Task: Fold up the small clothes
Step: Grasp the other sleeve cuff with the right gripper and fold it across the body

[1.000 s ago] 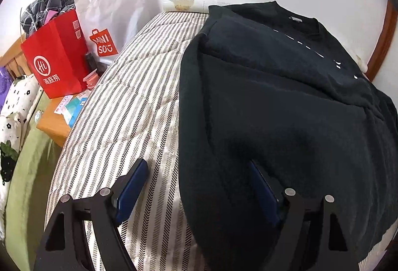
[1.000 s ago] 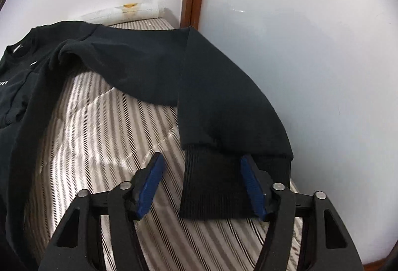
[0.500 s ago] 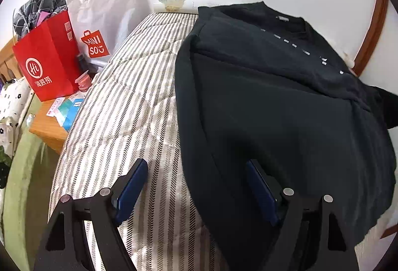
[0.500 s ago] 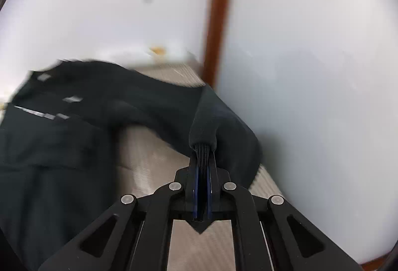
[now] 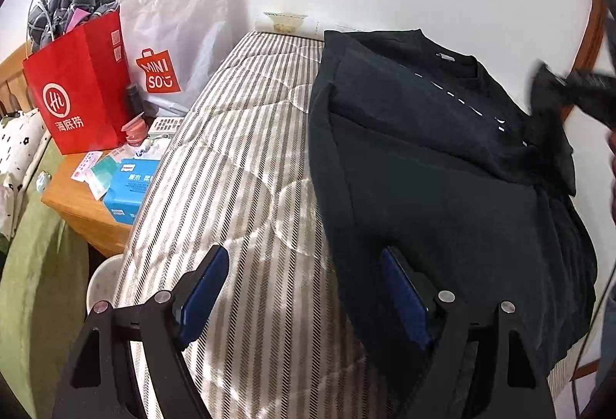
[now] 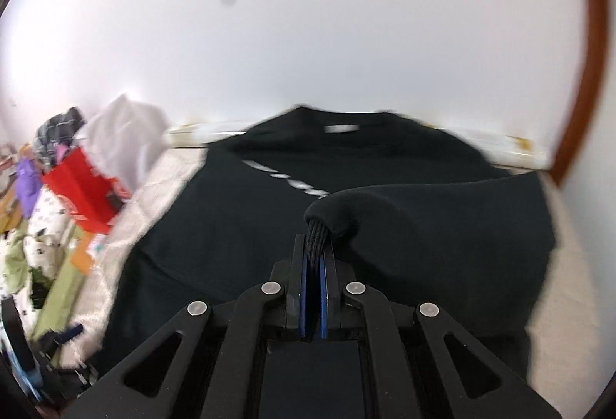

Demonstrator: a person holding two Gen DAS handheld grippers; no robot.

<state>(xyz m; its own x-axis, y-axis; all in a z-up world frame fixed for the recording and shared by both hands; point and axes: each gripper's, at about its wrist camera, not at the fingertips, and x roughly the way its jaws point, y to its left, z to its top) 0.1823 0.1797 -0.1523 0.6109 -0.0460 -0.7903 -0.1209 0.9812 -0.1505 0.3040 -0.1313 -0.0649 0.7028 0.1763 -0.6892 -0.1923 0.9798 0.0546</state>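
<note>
Black sweatshirt (image 5: pixel 442 196) lies flat on the striped mattress (image 5: pixel 246 165), collar toward the far wall, body taking up the right half of the bed. The garment's left edge looks already turned in along its length; a straight fold line shows there.

Right tongs (image 6: pixel 312 265) pressed together on the ribbed cuff (image 6: pixel 316 238) of the sleeve (image 6: pixel 442 226), which is lifted off the bed and drapes back toward the shoulder. Pinching at the cuff gives control of the whole sleeve length with one grip. Right wrist view is motion-blurred, so the sleeve is being swung; judging by its heading toward the chest print, it is going across the torso. In the left wrist view the right tongs and raised sleeve show blurred at the far right edge.

Left tongs (image 5: pixel 304 297) spread wide, holding nothing, hovering low over the near hem, one pad over bare mattress, the other over the cloth. Likely waiting to pin or take the hem.

Step in hand: folding the sleeve inward. Risk: the thick fabric bunches at the shoulder if laid down slack.

Bedside surface (image 5: pixel 81 203) carries a red paper bag (image 5: pixel 77 92), a white bag (image 5: pixel 177 30) and a tissue box (image 5: pixel 129 190); well apart from the work.
</note>
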